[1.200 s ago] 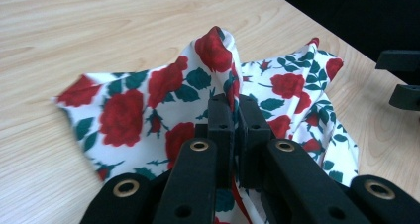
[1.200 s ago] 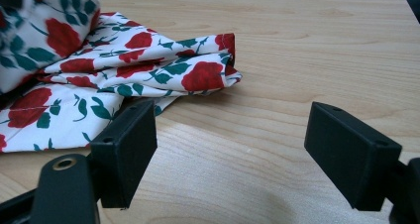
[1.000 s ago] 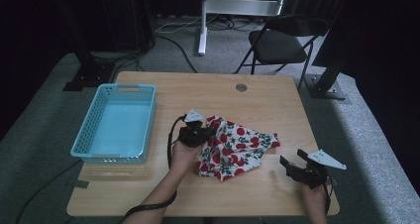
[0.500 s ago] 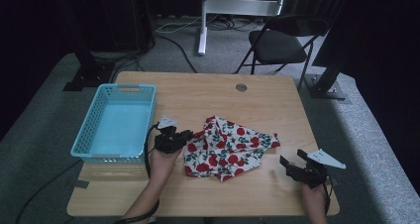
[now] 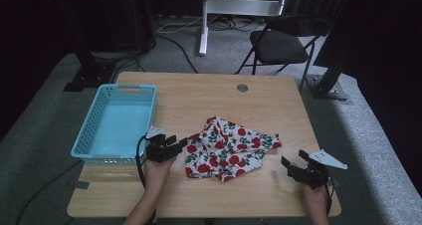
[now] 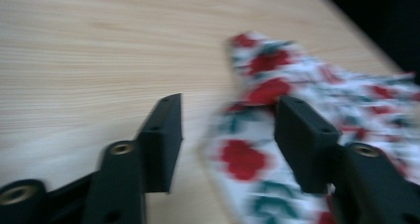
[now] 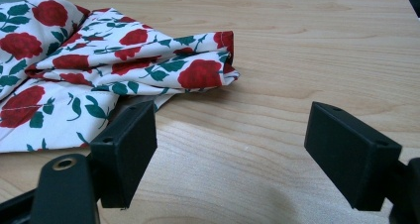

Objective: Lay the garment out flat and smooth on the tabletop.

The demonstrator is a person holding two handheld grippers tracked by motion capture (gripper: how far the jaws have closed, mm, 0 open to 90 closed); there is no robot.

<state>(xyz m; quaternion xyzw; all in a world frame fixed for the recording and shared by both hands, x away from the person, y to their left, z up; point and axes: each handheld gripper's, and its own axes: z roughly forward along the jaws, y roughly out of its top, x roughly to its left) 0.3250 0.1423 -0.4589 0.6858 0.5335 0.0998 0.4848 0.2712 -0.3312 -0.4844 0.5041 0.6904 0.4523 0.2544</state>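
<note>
Nearest to me, my right gripper (image 5: 294, 166) hangs low over the wooden table (image 5: 209, 93) at its near right corner, jaws spread wide with nothing between them. From the right gripper view, the flowered cloth (image 7: 74, 65) lies ahead and to the left of those jaws, apart from them, with bare wood under the gap.

My left gripper (image 5: 175, 144) sits at the cloth's left edge, also wide open. In the left gripper view, blurred as it is, one jaw stands over bare wood and the other over the red-and-white print (image 6: 277, 115); nothing is pinched.

The cloth (image 5: 226, 148) lies crumpled in loose folds at the middle of the table, its near edge towards me, a corner pointing right. Left of the cloth, just beyond my left hand (image 5: 157, 168), stands the light blue basket (image 5: 94, 120), close to the gripper's back end. Beyond the cloth the table is bare wood with a small round grommet (image 5: 242, 87) near its far edge. Past that stand a black folding chair (image 5: 278, 43) and a white stand (image 5: 203, 21) on the grey floor.

Compared with half a second ago, my left gripper has let go of the cloth's left edge and opened; the cloth has settled flatter. My right gripper has not moved.
</note>
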